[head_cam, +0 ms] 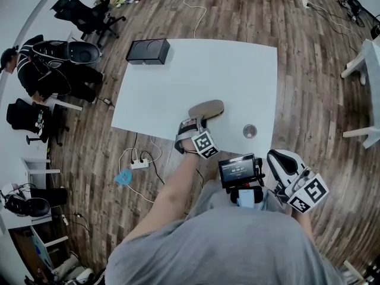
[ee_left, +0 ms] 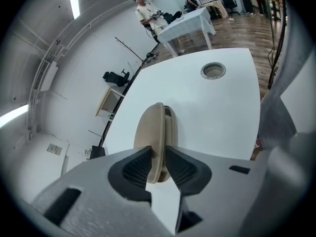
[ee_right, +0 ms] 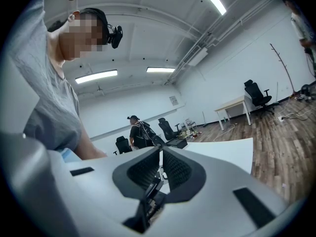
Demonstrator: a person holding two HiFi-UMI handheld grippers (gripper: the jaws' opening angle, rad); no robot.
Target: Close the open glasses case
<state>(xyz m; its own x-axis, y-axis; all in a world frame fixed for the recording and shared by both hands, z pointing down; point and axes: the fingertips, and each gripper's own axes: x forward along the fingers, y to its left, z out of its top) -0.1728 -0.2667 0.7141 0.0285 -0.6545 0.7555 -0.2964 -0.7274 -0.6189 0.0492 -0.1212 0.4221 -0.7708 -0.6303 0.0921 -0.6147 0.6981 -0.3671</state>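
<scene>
two shells of the glasses case (ee_left: 157, 137) are sitting almost flush, edge-on between the fingers (ee_left: 136, 169) of the left gripper (ee_left: 157, 164), which are clamping it from both sides across the seam. in the head view the beige case (head_cam: 206, 110) is lying near the front middle of the white tabletop (head_cam: 178, 82), with the left gripper (head_cam: 199, 123) reaching onto it from the person's side. a thin dark line is showing along the seam at the far end, so the lid is probably not quite seated; the squeeze looks like the closing step itself, close to done.

the right gripper (ee_right: 160, 154) is hanging back by the person's body, off the tabletop, its fingers pressed together with nothing between them.

the case is looking like a stiff, smooth, rounded shell, likely light, so it may be prone to slipping out sideways under a pinch near the end. taking it across the broad faces, well in from the edge, and pressing evenly should be bringing the halves together; a sprung hinge may be snapping shut suddenly.

a small round metal fitting (head_cam: 250, 130) is sitting to the right of the case, well apart, and a black box (head_cam: 148, 51) is resting at the far left corner.
</scene>
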